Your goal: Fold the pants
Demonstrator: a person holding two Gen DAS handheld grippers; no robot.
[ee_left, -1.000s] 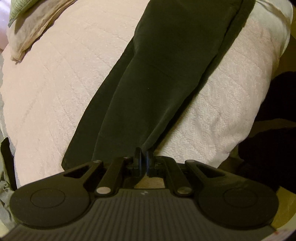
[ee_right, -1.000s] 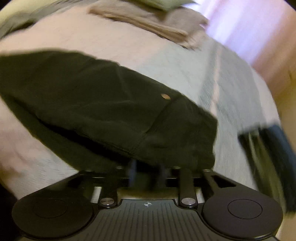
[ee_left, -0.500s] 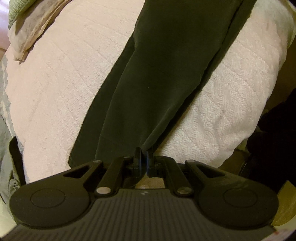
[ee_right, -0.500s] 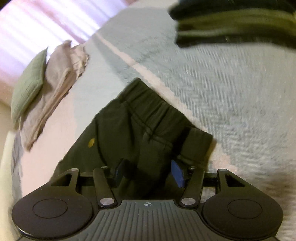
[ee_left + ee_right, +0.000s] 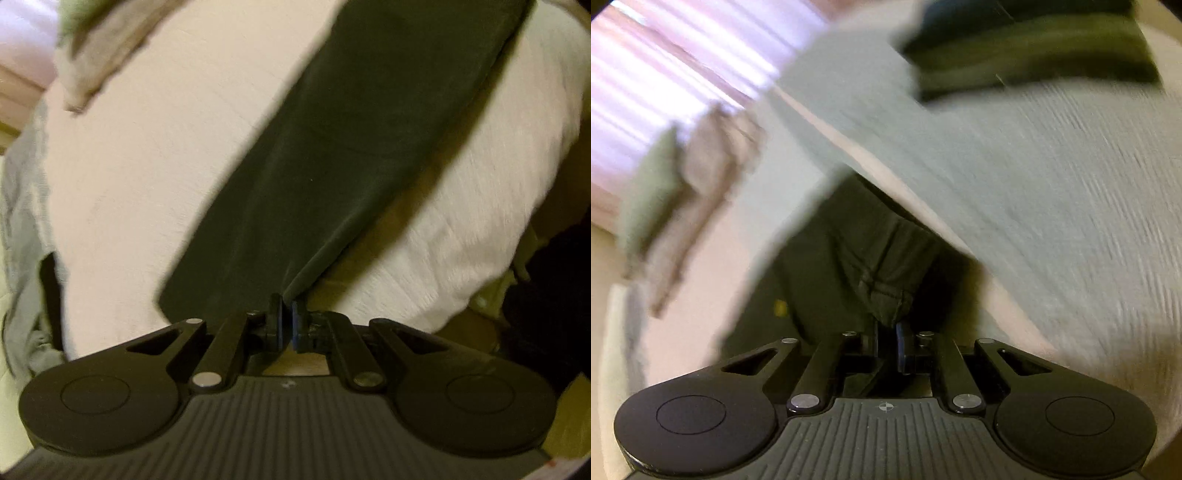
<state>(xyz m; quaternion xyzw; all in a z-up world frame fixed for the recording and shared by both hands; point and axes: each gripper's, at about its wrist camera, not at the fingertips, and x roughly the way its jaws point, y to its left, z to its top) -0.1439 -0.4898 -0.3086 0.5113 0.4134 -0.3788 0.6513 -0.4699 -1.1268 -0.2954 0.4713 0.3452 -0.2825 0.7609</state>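
Dark green pants (image 5: pixel 340 155) lie stretched across a pale quilted bed cover (image 5: pixel 147 158). In the left wrist view the leg runs from the upper right down to my left gripper (image 5: pixel 286 317), which is shut on the hem corner. The right wrist view is blurred by motion. There the waistband end of the pants (image 5: pixel 871 258) bunches upward into my right gripper (image 5: pixel 886 339), which is shut on the fabric near the waistband seam. A small yellow button (image 5: pixel 780 307) shows on the cloth at left.
Beige and green pillows (image 5: pixel 99 48) lie at the head of the bed. A grey-green blanket (image 5: pixel 1052 192) covers the bed's right side, with a stack of folded dark clothes (image 5: pixel 1030 48) on it. The bed edge drops off at right (image 5: pixel 546 229) into dark shadow.
My right gripper has shut on the waistband, having stood open around it half a second ago. The left gripper has kept its hold on the hem and lifted it a little.
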